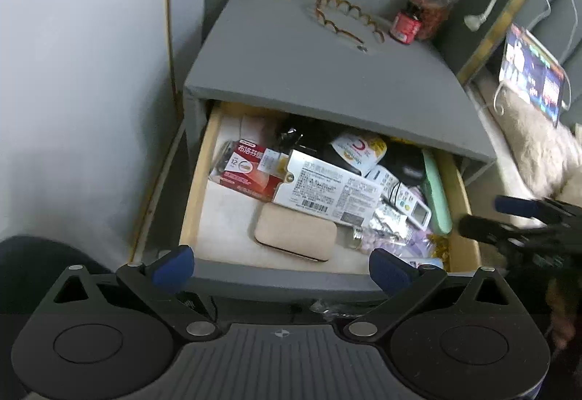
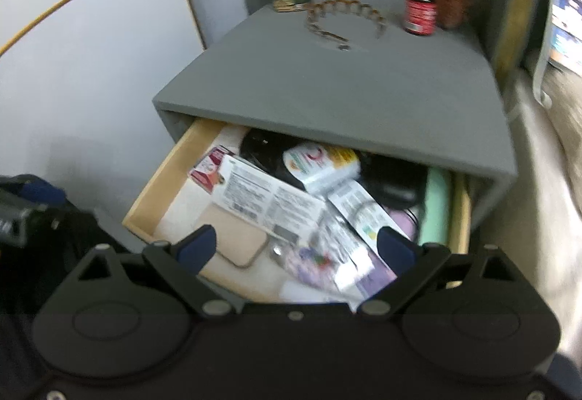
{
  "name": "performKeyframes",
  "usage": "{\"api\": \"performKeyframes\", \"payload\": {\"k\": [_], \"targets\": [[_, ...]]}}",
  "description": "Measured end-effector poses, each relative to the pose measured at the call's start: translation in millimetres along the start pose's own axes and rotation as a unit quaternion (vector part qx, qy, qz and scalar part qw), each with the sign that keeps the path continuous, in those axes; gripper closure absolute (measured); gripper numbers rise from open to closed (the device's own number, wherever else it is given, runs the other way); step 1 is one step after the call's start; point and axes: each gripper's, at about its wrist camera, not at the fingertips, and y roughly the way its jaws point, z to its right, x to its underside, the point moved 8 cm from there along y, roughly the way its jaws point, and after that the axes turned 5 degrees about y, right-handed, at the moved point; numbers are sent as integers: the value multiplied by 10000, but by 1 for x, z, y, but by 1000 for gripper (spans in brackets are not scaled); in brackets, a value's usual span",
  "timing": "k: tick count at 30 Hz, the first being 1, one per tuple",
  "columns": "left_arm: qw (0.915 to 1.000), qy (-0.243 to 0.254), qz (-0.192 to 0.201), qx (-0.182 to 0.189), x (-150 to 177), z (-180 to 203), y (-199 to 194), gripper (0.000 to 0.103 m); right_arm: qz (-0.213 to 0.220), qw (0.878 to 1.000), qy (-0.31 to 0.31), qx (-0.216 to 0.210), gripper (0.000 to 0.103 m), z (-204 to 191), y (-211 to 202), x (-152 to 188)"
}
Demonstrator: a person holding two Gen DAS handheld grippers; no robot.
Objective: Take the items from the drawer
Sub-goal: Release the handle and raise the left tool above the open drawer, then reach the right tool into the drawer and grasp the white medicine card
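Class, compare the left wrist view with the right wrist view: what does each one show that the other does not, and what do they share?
Only the left wrist view shows the lit tablet screen in full and the white remote control clearly. Only the right wrist view shows the left gripper from outside, at its left edge. Both show the open wooden drawer, the tan rounded case, the brown wavy headband and the red-labelled bottle.

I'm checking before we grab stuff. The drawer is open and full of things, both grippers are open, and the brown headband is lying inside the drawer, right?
Almost. The drawer is open and full, and the left gripper and right gripper are both open. But the brown headband isn't in the drawer: it lies on top of the grey nightstand, as the left wrist view shows.
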Motion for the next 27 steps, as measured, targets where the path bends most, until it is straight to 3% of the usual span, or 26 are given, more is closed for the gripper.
{"api": "performKeyframes", "payload": {"k": [4, 9, 13, 15, 18, 20, 23, 27], "targets": [[9997, -220, 17, 52, 3, -6, -9, 1, -508, 9959, -732, -142, 35, -18, 39, -17], [9989, 263, 360, 120, -1, 9, -27, 1, -956, 9824, -1601, -88, 47, -30, 95, -23], [9982, 505, 312, 80, 3, 8, -24, 1, -1144, 9645, -2379, 70, 51, -40, 138, -20], [9992, 323, 99, -228, 4, -3, -17, 1, -1235, 9530, -2762, 149, 50, -45, 160, -19], [9996, 210, 189, -99, 1, -6, -22, 1, -1464, 9363, -3189, 134, 49, -49, 185, -14], [9996, 157, 217, -128, 2, -9, -23, 1, -1651, 9299, -3288, -42, 44, -50, 191, -7], [9998, -81, 153, -60, 4, -13, -21, 1, -1730, 9171, -3589, -103, 53, -52, 185, -4], [9993, -362, 74, 98, 6, -13, -15, 1, -1989, 9033, -3743, -657, 60, -57, 160, -4]]}}
